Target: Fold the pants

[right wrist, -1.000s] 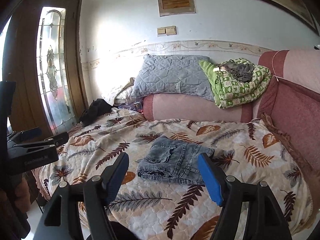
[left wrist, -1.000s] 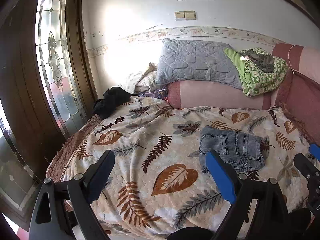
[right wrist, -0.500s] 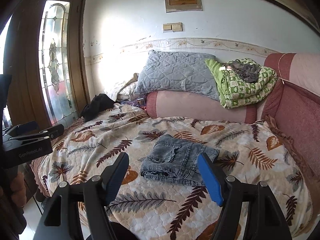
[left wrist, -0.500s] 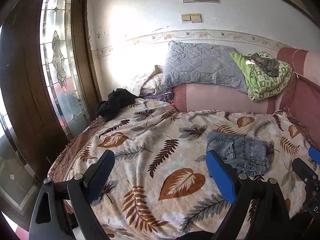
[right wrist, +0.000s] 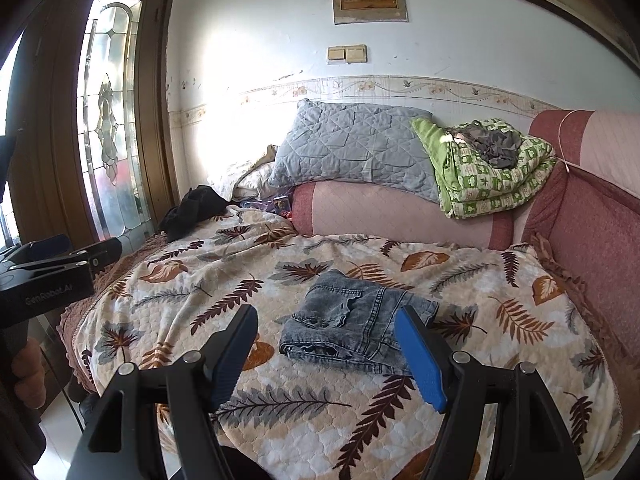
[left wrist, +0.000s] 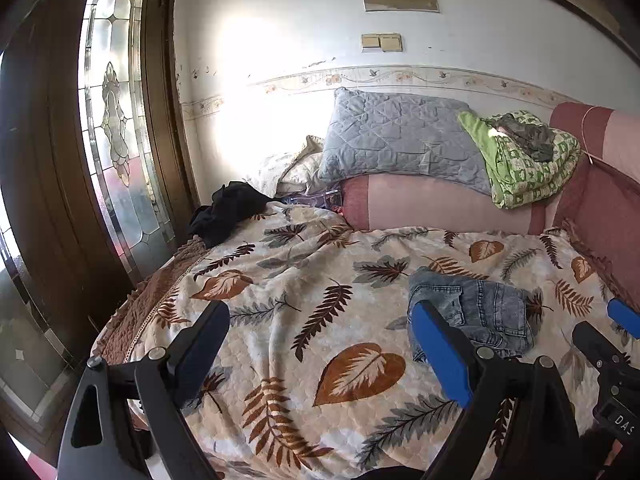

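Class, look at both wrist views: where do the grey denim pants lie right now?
The folded denim pants lie on the leaf-print bedspread, centre in the right wrist view, right of centre in the left, in front of the pink bolster.

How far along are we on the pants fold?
Done: the denim pants lie in a compact folded bundle on the leaf-print bedspread. In hand: nothing; left gripper and right gripper are open, short of the pants. Left: perhaps squaring edges, if anything.
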